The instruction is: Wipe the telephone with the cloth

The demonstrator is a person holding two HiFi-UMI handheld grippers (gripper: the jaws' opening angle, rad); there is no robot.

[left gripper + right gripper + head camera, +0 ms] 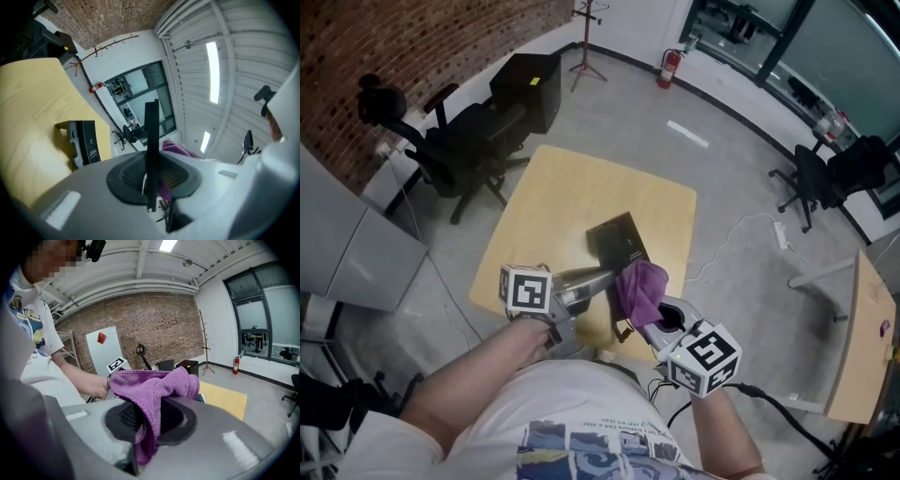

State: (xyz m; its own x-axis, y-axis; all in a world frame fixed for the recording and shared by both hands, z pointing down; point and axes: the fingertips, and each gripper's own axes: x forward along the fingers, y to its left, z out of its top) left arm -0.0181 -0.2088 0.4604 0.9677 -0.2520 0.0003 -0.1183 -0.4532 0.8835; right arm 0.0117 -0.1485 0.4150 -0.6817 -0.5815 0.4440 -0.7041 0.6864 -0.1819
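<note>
Right gripper (647,319) is clamped shut on the purple cloth (637,286), which bunches out over the jaws. Left gripper (598,277) is partly closed on a thin black piece (151,140). Might be part of the phone, but it's edge-on, so I can't say. The phone (619,242) lies on the table (553,197), toward the near side, just past both tools.

The cloth hovers by the phone's near right corner, and I can't tell if it's touching. I'd lead with the loose bunch, not the jaw tips, and drag long flat strokes across the top. Keep the left tool steady so the two don't bump.

There's bare tabletop beyond and left of the phone. The near edge is close, so stroke away from it. The chair (459,150) is well clear.
</note>
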